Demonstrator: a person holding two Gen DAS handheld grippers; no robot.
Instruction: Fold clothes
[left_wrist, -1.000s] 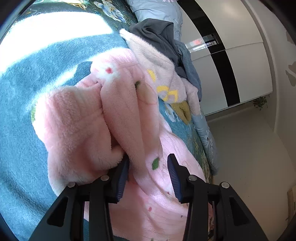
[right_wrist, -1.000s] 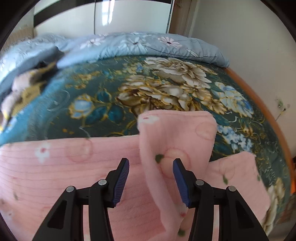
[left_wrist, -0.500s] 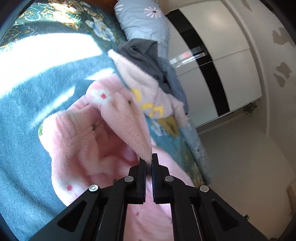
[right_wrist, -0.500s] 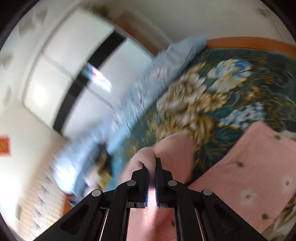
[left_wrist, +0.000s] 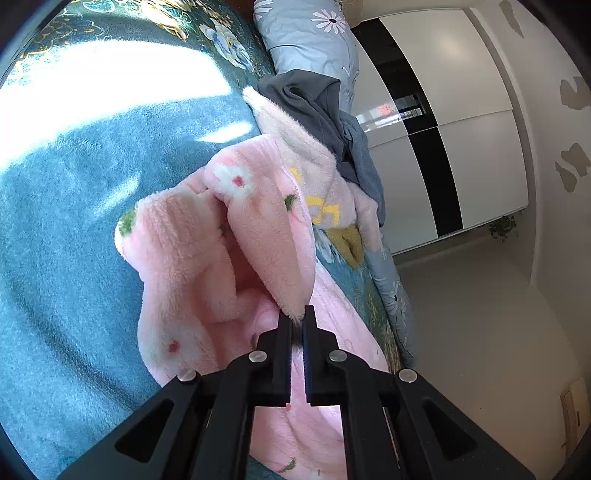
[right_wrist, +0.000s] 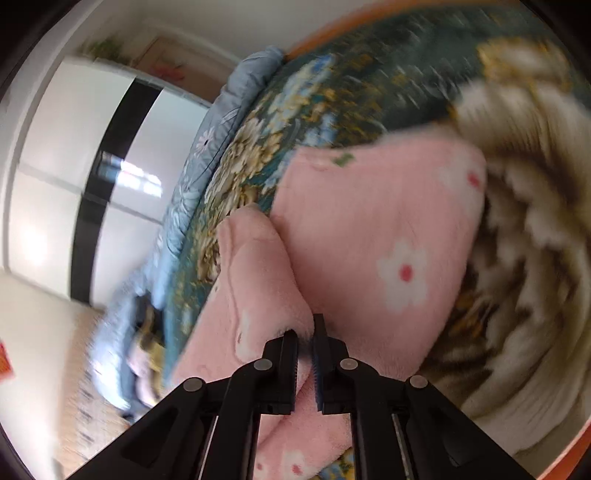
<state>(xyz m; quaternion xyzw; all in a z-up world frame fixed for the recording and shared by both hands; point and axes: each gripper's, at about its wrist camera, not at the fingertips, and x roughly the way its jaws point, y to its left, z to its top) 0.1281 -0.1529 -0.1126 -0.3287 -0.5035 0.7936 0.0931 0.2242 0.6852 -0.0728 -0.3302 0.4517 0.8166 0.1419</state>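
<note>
A pink fleece garment (left_wrist: 184, 240) with white flowers lies bunched on the teal floral bedspread (left_wrist: 55, 221). My left gripper (left_wrist: 297, 314) is shut on the edge of a lifted fold, which hangs from the pads over the rest of the garment. In the right wrist view, which is blurred and rolled, the same pink garment (right_wrist: 388, 229) drapes across the bed. My right gripper (right_wrist: 304, 325) pinches another raised fold of it. Its jaws are opening slightly, with the fleece still pressed between the pads.
Beyond the garment lies a pile of clothes: a dark grey piece (left_wrist: 317, 107) and a pale pink one with yellow print (left_wrist: 314, 177). A light-blue flowered quilt (left_wrist: 314, 33) runs along the bed's far side. A white and black wardrobe (left_wrist: 461, 110) and bare floor (left_wrist: 480, 314) are to the right.
Both grippers went from open around pink folds to shut on them. The left lifted its fold slightly. The right swung sideways and rolled strongly, carrying its fold along.
</note>
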